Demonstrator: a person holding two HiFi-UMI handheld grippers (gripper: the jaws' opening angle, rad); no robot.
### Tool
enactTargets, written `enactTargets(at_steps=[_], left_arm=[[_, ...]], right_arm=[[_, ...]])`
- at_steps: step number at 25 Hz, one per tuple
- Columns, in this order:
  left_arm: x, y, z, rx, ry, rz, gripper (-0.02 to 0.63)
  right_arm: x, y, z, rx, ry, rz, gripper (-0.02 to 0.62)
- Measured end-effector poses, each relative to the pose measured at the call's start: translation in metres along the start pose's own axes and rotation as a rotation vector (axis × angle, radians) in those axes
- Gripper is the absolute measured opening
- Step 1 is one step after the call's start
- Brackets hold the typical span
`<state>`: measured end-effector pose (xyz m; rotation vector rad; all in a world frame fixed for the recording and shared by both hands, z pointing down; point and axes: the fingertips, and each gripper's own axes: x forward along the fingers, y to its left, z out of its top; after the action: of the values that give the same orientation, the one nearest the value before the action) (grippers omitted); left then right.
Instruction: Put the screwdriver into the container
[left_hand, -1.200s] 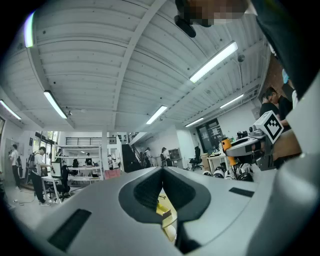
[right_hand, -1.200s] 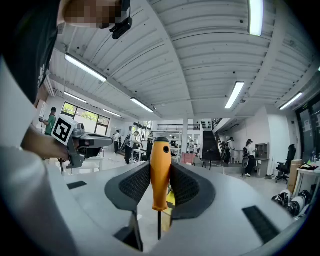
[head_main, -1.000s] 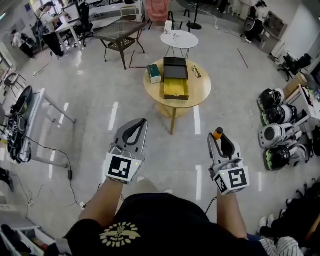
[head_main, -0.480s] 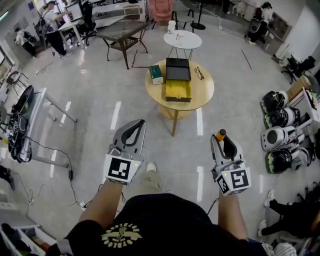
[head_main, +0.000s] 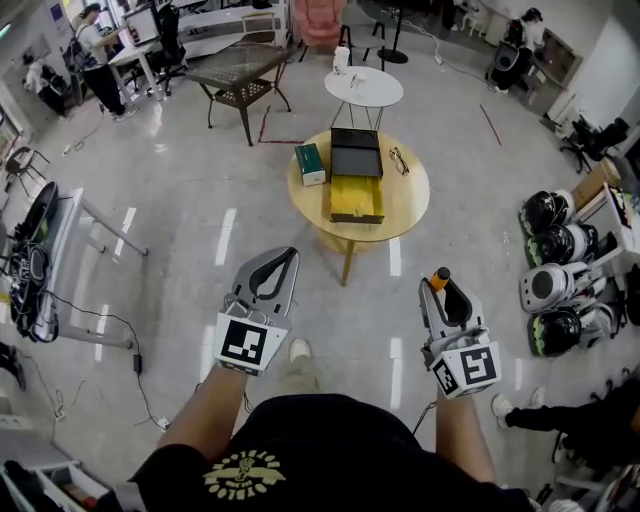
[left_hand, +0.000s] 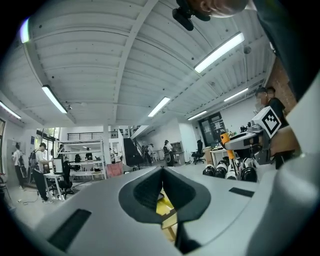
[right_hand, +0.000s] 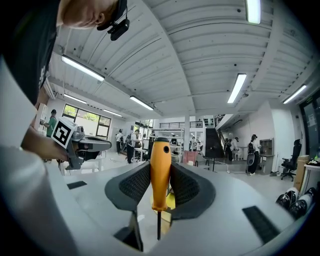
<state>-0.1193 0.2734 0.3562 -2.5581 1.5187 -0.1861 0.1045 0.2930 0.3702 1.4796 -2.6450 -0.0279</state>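
Right gripper (head_main: 441, 284) clamped on screwdriver (right_hand: 160, 172); left gripper (head_main: 286, 256) closed, empty.
Container (head_main: 357, 196) on table (head_main: 411, 190), well ahead of both grippers.

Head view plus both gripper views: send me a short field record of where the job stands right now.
left tongs: left gripper shut, nothing between them
right tongs: right gripper shut on orange-handled screwdriver, handle upright
container: open yellow-lined black box on round wooden table, ahead of both grippers
also on table: green box, eyeglasses
task state: screwdriver not yet in the box
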Motion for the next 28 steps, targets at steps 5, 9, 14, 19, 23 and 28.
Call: enactTargets(at_steps=[5,9,14,19,23,28], left_arm=[[0.029,0.024,-0.016,0.0,0.043,-0.006,0.015],[0.046,0.052,-0.012,-0.004,0.006,0.022,0.015],[0.064,0.079,-0.018,-0.012,0.018,0.024,0.015],[0.082,0.102,-0.018,0.005,0.02,0.01,0.015],[0.096,0.126,-0.027,0.019,0.05,0.002,0.015],[0.118,0.143,-0.037,0.017,0.058,-0.031,0.015]], right_arm=[[0.038,-0.007,-0.003,0.005,0.017,0.002,0.137],[0.067,-0.013,-0.001,-0.002,0.02,0.007,0.137],[0.093,-0.02,0.003,0.011,0.023,-0.022,0.137],[0.121,-0.024,0.008,0.04,0.012,-0.042,0.137],[0.146,-0.023,0.011,0.036,0.008,-0.05,0.137],[0.169,-0.031,0.01,0.045,0.021,-0.083,0.137]])
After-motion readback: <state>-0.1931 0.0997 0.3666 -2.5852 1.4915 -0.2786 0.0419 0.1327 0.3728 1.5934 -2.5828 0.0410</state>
